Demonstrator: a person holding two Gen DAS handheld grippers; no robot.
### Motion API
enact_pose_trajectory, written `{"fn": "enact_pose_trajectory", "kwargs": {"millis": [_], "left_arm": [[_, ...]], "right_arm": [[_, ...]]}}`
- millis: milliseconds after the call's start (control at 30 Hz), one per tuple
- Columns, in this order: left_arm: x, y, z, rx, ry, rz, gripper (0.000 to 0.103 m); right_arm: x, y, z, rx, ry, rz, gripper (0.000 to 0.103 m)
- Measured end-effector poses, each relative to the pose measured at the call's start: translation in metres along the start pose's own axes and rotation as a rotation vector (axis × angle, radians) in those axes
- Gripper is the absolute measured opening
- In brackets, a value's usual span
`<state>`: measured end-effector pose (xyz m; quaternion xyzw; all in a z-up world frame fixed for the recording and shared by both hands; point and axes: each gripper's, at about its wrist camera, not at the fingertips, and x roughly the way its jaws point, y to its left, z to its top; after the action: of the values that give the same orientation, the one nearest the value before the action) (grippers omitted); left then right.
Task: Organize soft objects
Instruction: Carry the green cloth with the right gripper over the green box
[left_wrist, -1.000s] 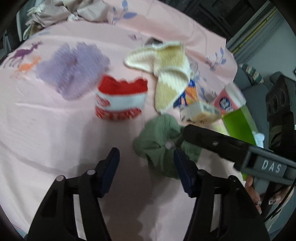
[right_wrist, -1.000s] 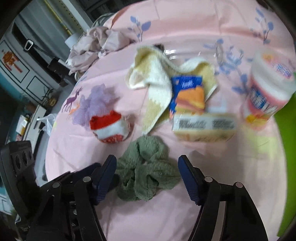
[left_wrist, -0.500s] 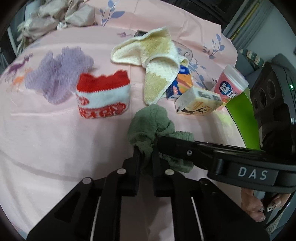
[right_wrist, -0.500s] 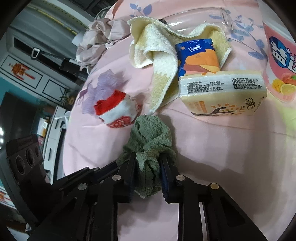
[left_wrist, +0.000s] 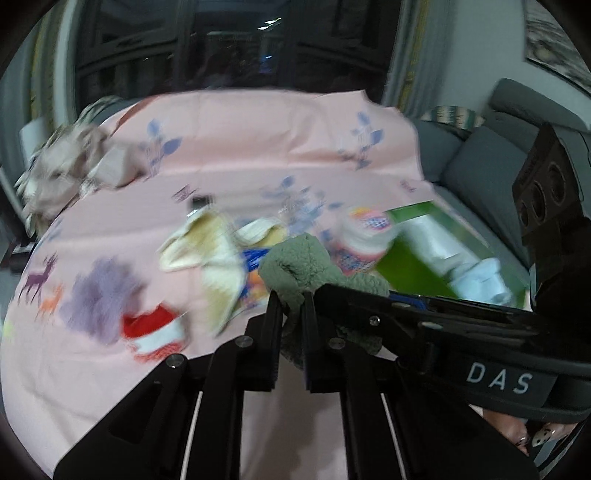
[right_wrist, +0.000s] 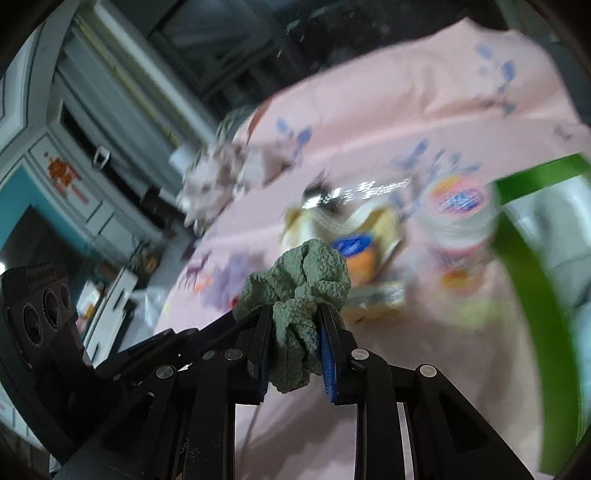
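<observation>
Both grippers, left (left_wrist: 290, 314) & right (right_wrist: 293, 345), just clamped shut on the green cloth (right_wrist: 295, 284) and lifted it off the pink sheet (left_wrist: 258, 140), so prob headed for the green bin (right_wrist: 532, 295) imo.

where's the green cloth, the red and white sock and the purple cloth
green cloth (right_wrist: 306, 273), right wrist view, bunched top above the claw
red and white sock (left_wrist: 153, 330), left wrist view, middle, blurred
purple cloth (left_wrist: 99, 295), left wrist view, centre, blurred

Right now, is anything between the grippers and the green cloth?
No. Both the left gripper and the right gripper are shut directly on the green cloth; nothing visible lies between pads and fabric, and the cloth is held above the pink sheet.
</observation>
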<state>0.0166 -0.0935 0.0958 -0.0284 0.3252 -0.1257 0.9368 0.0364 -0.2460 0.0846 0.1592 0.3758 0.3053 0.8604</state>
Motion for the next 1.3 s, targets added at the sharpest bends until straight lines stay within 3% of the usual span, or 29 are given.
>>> {"fn": "enact_pose_trajectory", "kwargs": {"millis": [200,400,633,900,1067,1200,1300], "left_arm": [[0.011,-0.052,0.025,0.083,-0.036,-0.119,0.005],[0.030,-0.101,0.036,0.147,-0.036,-0.205,0.005],[0.061,-0.143,0.038,0.178,0.018,-0.290,0.006],[0.085,-0.171,0.034,0.172,0.063,-0.344,0.009],[0.094,-0.179,0.026,0.183,0.091,-0.344,0.012],[0.098,-0.176,0.019,0.180,0.124,-0.327,0.025],[0.096,-0.172,0.013,0.184,0.135,-0.317,0.027]], "right_arm": [[-0.057,-0.036,0.010,0.079,-0.189,-0.111,0.026],[-0.093,-0.074,0.009,0.158,-0.311,-0.215,0.026],[-0.117,-0.123,0.005,0.291,-0.363,-0.301,0.026],[-0.128,-0.154,-0.003,0.392,-0.395,-0.379,0.026],[-0.134,-0.166,-0.007,0.444,-0.402,-0.461,0.026],[-0.136,-0.173,-0.009,0.469,-0.403,-0.519,0.026],[-0.138,-0.177,-0.012,0.472,-0.405,-0.524,0.026]]}}
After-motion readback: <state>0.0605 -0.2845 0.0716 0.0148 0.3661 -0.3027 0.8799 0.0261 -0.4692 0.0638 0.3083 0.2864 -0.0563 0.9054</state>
